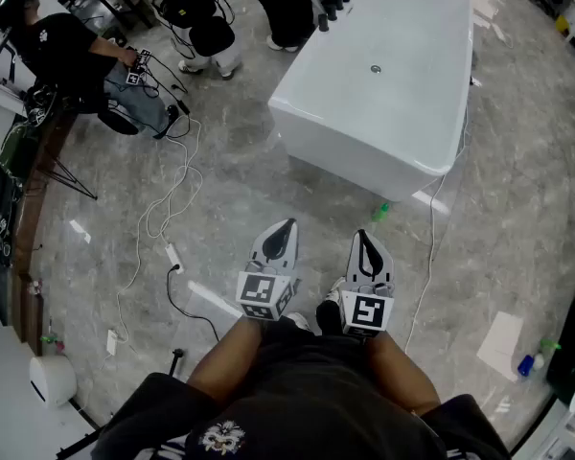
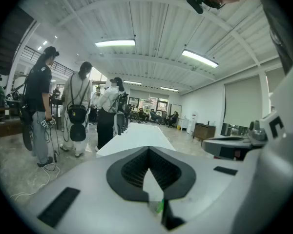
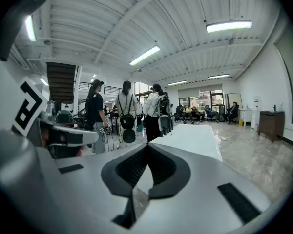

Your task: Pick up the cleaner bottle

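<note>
Cleaner bottle: a small pale bottle with a green cap, the cleaner bottle [image 1: 380,212] sits on the floor [image 1: 230,190] just beside the near right corner of the white bathtub [image 1: 364,151].
Left gripper: the left gripper [image 1: 288,224] has its jaws together and holds nothing. A speck of green shows through the gap behind its tips in its own view.
Right gripper: the right gripper [image 1: 362,233] has its jaws pressed together and is also empty.
Standoff: both grippers are held close to the person's body, well apart from the bottle, so the reach appears not yet begun.
Bottle axis: the green cap end lies toward the bathtub and the pale body toward the person. It is too small to tell whether it stands upright or lies tipped.
Doing the reach well: the right gripper looks the nearer one. It should probably open its jaws before it goes down, then tilt much more steeply toward the floor.
Grip: closing across the body below the cap, at right angles to the long axis, seems safest.
Hazards: the bathtub wall behind the bottle and a white cable [image 1: 427,266] nearby leave little room.
</note>
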